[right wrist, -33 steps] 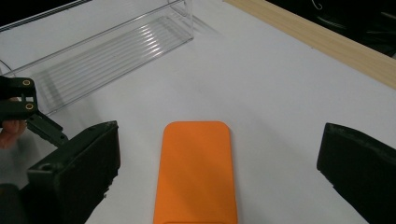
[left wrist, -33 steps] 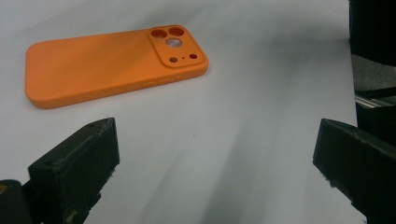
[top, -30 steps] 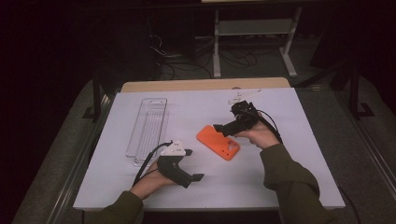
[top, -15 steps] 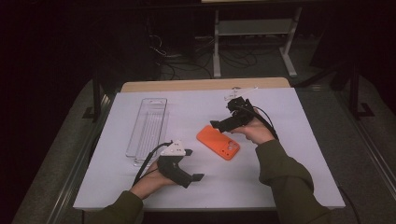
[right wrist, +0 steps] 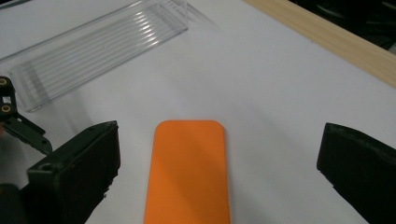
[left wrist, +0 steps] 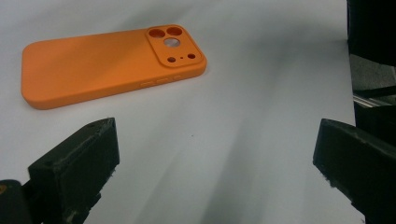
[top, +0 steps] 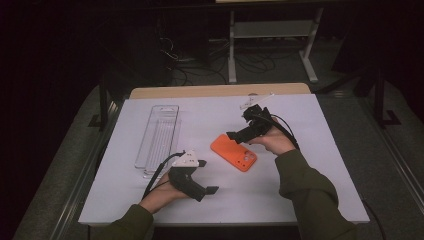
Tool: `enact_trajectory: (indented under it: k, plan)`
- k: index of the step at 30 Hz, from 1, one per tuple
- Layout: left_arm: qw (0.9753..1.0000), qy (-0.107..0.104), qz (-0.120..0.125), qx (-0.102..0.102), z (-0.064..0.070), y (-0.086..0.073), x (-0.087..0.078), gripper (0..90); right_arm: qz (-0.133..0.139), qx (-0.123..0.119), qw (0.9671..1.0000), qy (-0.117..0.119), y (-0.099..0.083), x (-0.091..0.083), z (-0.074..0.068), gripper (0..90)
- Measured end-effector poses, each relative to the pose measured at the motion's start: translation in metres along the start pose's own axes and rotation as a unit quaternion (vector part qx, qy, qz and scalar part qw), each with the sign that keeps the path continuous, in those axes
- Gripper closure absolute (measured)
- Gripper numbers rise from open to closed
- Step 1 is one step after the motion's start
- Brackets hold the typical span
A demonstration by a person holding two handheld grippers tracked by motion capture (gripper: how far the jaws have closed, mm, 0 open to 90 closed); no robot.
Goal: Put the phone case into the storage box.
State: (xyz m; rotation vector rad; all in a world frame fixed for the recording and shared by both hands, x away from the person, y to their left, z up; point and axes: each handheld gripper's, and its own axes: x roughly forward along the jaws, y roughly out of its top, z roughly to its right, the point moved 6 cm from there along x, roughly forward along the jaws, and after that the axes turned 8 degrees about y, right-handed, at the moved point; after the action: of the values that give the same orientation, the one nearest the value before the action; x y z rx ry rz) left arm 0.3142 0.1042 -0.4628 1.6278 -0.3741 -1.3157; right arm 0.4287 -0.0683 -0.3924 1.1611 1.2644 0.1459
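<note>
Two grippers work over a white counter (top: 320,190) in the high view. An orange phone case (top: 233,152) lies back-up near the centre of the frame, tilted on a diagonal. The right gripper (top: 239,135) hangs just above the case's upper end with its jaws spread, holding nothing. The left gripper (top: 207,191) sits at lower centre-left, apart from the case, also released. A clear plastic tray (top: 159,132) lies at left, well away from the case. A small pale object near the counter's far edge is too small to name.

Left gripper view: both black jaws stand wide at the bottom corners, bare counter between them. The phone case (left wrist: 102,65) fills the upper left, camera cut-outs toward the middle of the frame. Dark shapes at the right edge are cut off and hard to read.

Right gripper view: the jaws are spread wide to either side of the phone case (right wrist: 189,172), which runs off the bottom edge, so its near end is hidden. The tray (right wrist: 93,46) crosses the upper left.

This looks like the approach to a pick-up. The next move probably calls for lowering the right gripper so its jaws straddle the case's long edges, then closing; whether a jaw can get under so flat a thing cannot be judged.
</note>
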Motion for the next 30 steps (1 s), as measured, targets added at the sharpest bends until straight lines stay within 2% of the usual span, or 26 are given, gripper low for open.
enact_trajectory:
  k: [5, 7, 14, 17, 21, 23, 30]
  plan:
    - [1.0000, 0.000, 0.000, 0.001, 0.000, 0.000, 0.000, 0.0, -0.022, -0.002, 0.9998, 0.000, -0.004, 0.004, 0.000, 0.0]
    - [1.0000, 0.001, 0.002, 0.001, 0.000, 0.000, 0.000, 0.0, -0.036, 0.010, 0.9993, 0.003, -0.006, 0.007, -0.003, 0.0]
    - [1.0000, 0.000, -0.003, 0.001, 0.000, 0.000, -0.001, 0.0, -0.063, 0.006, 0.9980, 0.009, -0.012, 0.014, -0.005, 0.0]
    - [1.0000, 0.000, -0.003, 0.000, 0.000, 0.000, -0.001, 0.0, -0.085, 0.010, 0.9963, 0.009, -0.016, 0.016, -0.004, 0.0]
    - [1.0000, -0.001, 0.001, -0.005, 0.001, 0.000, 0.000, 0.0, -0.097, 0.010, 0.9951, 0.010, -0.019, 0.017, -0.005, 0.0]
    - [1.0000, -0.001, 0.001, -0.004, 0.001, 0.000, 0.000, 0.0, -0.107, 0.009, 0.9941, 0.016, -0.021, 0.019, -0.005, 0.0]
    - [1.0000, -0.001, 0.000, -0.002, 0.001, 0.000, 0.000, 0.0, -0.128, 0.015, 0.9915, 0.011, -0.026, 0.022, -0.005, 0.0]
